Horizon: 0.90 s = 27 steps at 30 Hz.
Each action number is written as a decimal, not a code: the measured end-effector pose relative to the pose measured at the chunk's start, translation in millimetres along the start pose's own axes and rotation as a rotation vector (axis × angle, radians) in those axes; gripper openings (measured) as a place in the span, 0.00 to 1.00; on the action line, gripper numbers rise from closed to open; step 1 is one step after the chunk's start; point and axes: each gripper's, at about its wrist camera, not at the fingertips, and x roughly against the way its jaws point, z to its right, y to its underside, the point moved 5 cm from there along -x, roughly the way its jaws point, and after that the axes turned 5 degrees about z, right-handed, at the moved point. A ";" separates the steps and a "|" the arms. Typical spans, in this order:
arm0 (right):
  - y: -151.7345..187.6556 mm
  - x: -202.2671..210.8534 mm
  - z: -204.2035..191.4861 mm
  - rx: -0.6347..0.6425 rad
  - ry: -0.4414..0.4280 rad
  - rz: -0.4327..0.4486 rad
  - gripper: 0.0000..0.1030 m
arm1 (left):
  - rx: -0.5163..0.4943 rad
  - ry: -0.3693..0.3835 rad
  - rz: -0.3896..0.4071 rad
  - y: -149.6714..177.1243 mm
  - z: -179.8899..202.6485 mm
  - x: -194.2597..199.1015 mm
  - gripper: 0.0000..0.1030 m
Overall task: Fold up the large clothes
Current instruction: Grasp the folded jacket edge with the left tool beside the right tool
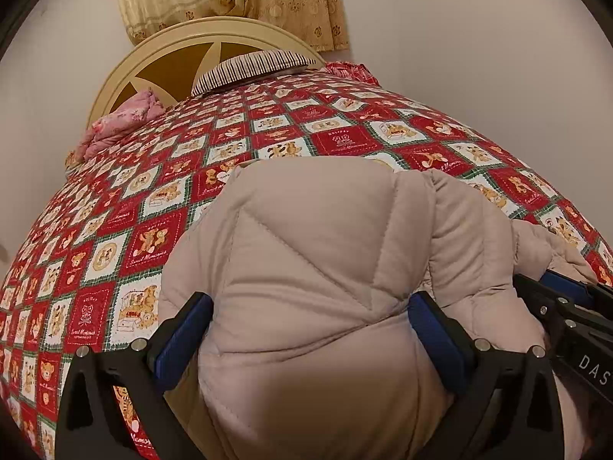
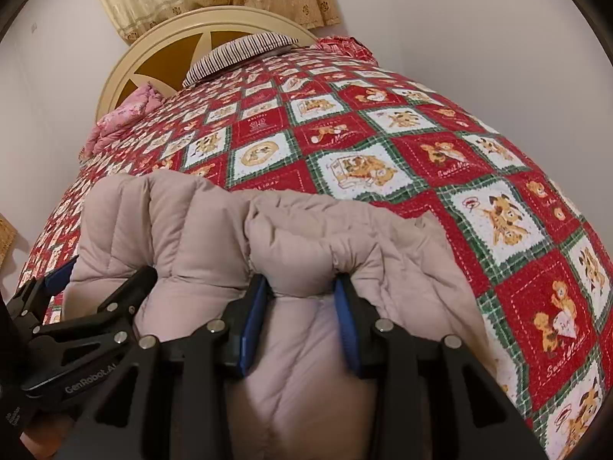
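You are holding a beige quilted puffer jacket (image 1: pixel 318 268) bunched at the near edge of the bed's red teddy-bear quilt (image 1: pixel 345 142), which serves here as the landmark: the jacket is lying on the quilt's near part, well apart from the striped pillow (image 1: pixel 249 69) and the pink bundle (image 1: pixel 118 122) at the quilt's far end by the headboard (image 1: pixel 184 42).

Your left gripper (image 1: pixel 310 326) is clamping a thick padded fold, its blue pads (image 1: pixel 180 337) standing wide because the stuffing fills the gap. Your right gripper (image 2: pixel 300 318) is pinching a narrower roll of the same jacket, just beside the left one, pads pressing the cloth from both sides.

Both grippers are gripping one edge side by side, probably so that you can carry that edge as a straight line toward the quilt's far end. The puffed filling is likely resisting, so firm bites are making sense.
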 end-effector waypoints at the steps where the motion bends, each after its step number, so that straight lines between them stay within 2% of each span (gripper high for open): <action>1: -0.1 -0.1 0.1 0.001 0.000 0.000 0.37 | 0.000 0.000 0.000 0.5 -0.3 0.0 0.99; 27: 0.0 -4.1 0.4 0.001 -0.002 0.000 0.37 | 0.004 0.007 -0.004 2.9 -2.1 0.0 0.99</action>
